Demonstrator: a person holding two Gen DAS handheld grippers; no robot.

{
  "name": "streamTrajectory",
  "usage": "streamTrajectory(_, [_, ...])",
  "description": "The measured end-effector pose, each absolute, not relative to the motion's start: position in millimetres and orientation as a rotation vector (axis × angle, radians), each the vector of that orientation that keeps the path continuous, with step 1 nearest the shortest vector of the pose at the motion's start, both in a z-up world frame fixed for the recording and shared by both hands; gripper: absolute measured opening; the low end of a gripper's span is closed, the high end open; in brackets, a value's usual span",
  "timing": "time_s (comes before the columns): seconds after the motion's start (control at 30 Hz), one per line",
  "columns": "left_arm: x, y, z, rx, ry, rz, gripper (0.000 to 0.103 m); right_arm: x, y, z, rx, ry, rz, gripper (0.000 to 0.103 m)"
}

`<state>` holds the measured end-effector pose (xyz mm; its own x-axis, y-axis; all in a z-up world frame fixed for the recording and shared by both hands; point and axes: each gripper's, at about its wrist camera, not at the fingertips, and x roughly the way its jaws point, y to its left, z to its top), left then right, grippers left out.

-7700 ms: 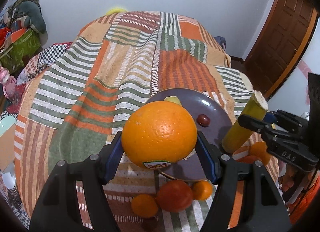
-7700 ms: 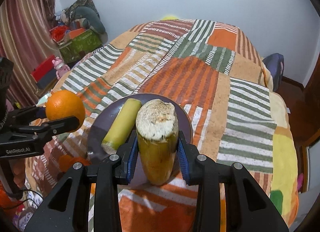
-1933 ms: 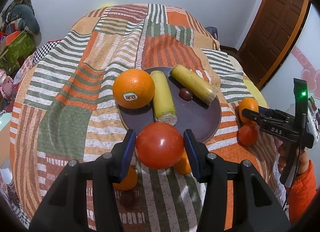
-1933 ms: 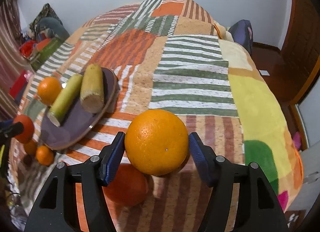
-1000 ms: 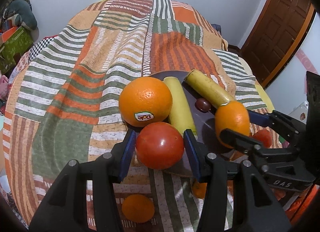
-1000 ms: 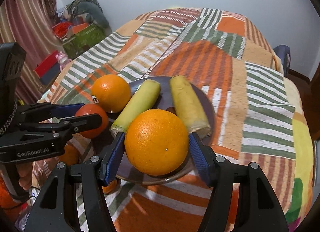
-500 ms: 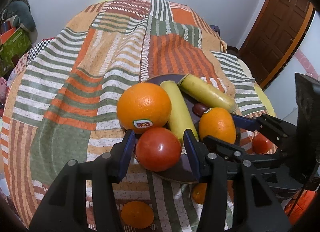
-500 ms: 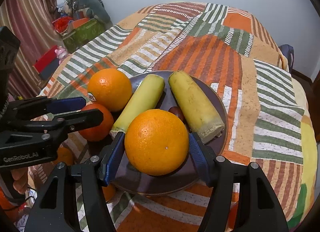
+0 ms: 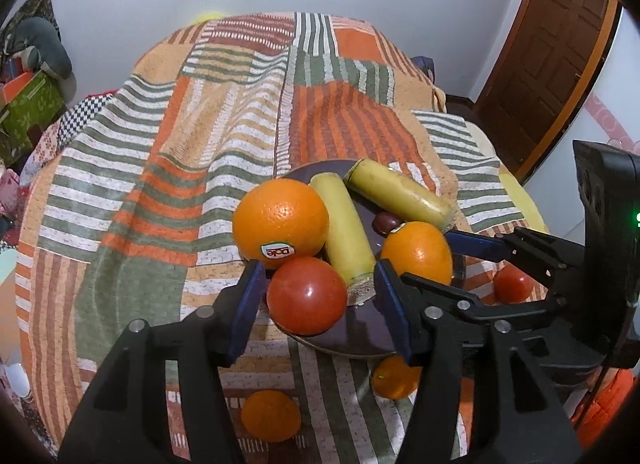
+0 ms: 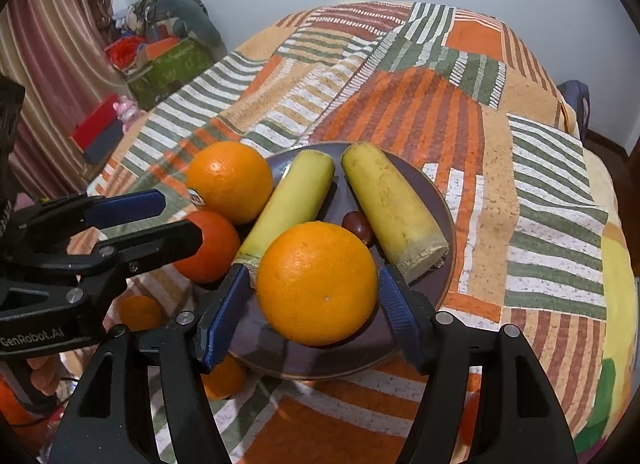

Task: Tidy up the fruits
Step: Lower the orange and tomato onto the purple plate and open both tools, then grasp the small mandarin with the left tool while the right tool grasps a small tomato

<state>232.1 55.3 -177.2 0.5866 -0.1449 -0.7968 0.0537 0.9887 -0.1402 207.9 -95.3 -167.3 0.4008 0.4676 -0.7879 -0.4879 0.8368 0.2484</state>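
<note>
Left wrist view: left tool (image 9: 316, 296) is opening around the tomato (image 9: 307, 295), which is sitting on the plate's (image 9: 360, 338) near-left rim, pads already clear. Right tool (image 10: 316, 296) is opening too, its orange (image 10: 317, 283) resting near the plate's near edge with gaps at both pads. Best to keep spreading both fully, then lift straight back, since round fruit may roll toward the bed (image 9: 200, 123).

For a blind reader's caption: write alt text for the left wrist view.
The left gripper has its jaws opening around a red tomato resting at the near edge of a dark plate, which also holds two oranges and two yellow stalks. The right gripper brackets one orange; the plate sits on a striped patchwork bedspread.
</note>
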Motion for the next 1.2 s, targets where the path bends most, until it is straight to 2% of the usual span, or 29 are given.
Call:
streamTrajectory(0.27, [214.4, 58.6, -155.3, -0.102, 0.89, -0.099, 0.058, 195.6, -106.2, -149.8, -0.036, 0.942, 0.572, 0.066])
streamTrajectory(0.4, [203.1, 62.9, -145.7, -0.102, 0.863, -0.08, 0.063, 188.4, -118.7, -140.4, -0.024, 0.921, 0.547, 0.066])
streamTrajectory(0.57, [190.0, 71.1, -140.2, -0.098, 0.856, -0.054, 0.064, 180.1, -136.8, -131.8, -0.021, 0.892, 0.494, 0.066])
streamTrajectory(0.9, [169.9, 90.6, -157.7, -0.128, 0.91, -0.005, 0.064, 165.7, -180.0, -136.8, -0.011, 0.91, 0.371, 0.066])
streamTrajectory(1.2, [158.2, 92.9, -182.4, -0.163, 0.973, 0.0, 0.064, 155.3, -206.4, -170.3, 0.014, 1.001, 0.29, 0.066])
